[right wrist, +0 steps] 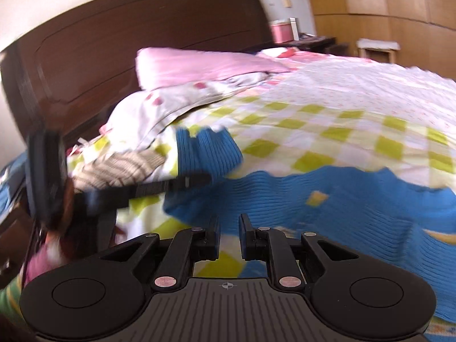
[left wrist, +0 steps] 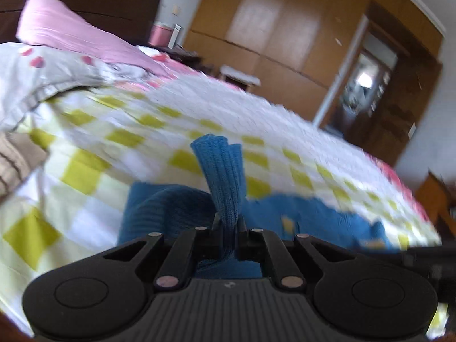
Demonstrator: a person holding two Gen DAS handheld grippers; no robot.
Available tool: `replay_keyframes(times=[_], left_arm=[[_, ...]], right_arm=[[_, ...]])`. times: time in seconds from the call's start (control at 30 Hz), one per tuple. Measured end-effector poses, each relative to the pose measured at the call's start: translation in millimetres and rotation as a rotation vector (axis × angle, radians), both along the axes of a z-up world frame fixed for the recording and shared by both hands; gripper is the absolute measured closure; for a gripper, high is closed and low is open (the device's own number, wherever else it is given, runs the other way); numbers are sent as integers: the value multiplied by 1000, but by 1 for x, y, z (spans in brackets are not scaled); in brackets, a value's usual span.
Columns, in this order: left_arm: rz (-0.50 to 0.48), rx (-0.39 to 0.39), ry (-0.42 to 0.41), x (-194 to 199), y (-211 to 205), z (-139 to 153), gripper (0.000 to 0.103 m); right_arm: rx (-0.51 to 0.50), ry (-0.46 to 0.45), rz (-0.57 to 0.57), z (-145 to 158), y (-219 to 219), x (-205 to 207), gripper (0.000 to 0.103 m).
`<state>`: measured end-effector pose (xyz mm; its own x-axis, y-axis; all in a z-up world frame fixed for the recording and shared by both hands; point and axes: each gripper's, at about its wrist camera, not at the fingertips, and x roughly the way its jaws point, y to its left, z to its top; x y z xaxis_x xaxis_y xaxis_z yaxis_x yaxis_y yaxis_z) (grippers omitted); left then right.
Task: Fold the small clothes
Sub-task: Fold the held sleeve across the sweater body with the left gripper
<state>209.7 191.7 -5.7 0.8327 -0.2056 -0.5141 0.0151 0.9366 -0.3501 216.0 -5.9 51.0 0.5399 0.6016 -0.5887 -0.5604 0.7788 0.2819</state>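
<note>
A blue knit sweater (right wrist: 356, 205) lies on the green-and-white checked bedcover (right wrist: 327, 131). My left gripper (left wrist: 229, 225) is shut on the cuff of the sweater's sleeve (left wrist: 225, 176), which sticks up past the fingers. In the right wrist view the left gripper (right wrist: 196, 179) holds that sleeve (right wrist: 211, 151) lifted above the bed at the left. My right gripper (right wrist: 229, 228) is open with a narrow gap and holds nothing, just above the sweater's near edge.
A striped beige garment (right wrist: 119, 168) lies left of the sweater. A pink pillow (right wrist: 199, 65) and a grey-white quilt (right wrist: 159, 108) sit by the dark headboard (right wrist: 128, 37). Wooden wardrobes (left wrist: 270, 28) and a doorway (left wrist: 367, 79) stand beyond the bed.
</note>
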Motion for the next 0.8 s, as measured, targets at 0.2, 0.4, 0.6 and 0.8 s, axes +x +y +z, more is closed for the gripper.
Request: replay_keyframes(times=[0.2,0.4,0.6,0.8], left_arm=[[-81,110,87,-3,-30,-22,90],[-132,177,57,-15,-44,-24,90],[-167,212,33,-23,-50,-21,90],[-203,228,25,-29,-58,-19,89]], right_arm=[[81,123,-29,-15,-6,20,66],[167,202,-17,-19,2,33,60],[138,270,-70,-31,21,54,48],[84,325,-181,-43,21,65,92]])
